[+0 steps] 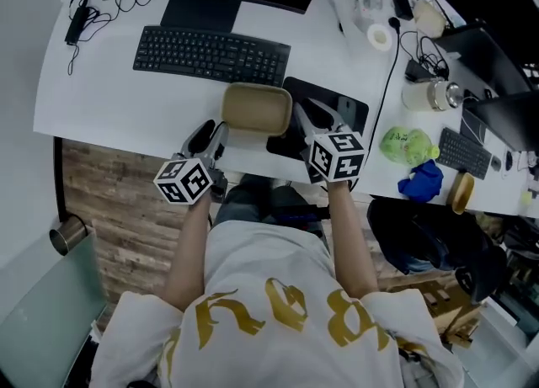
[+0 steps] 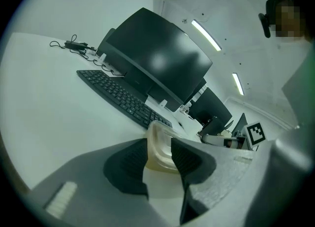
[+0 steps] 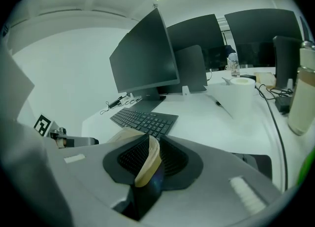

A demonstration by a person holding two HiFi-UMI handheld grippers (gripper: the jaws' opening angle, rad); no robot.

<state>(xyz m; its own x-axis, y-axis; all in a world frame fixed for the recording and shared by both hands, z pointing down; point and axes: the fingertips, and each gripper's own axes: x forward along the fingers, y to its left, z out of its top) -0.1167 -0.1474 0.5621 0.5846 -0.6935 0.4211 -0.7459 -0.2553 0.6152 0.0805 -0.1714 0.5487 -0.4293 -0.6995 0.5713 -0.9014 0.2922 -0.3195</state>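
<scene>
Tan box [image 1: 257,108], just in front of the keyboard [image 1: 210,54], by its right end. Gripped from both sides: by the left gripper [image 1: 216,135], closed onto the left rim; by the right gripper [image 1: 305,117], pinched almost together on the thin right rim. Right of the keyboard, a black mat [image 1: 341,108].

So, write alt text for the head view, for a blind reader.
Seen from above, a seated person's left gripper and right gripper each clamp one side of a tan container at a white desk, a black keyboard behind it.
</scene>
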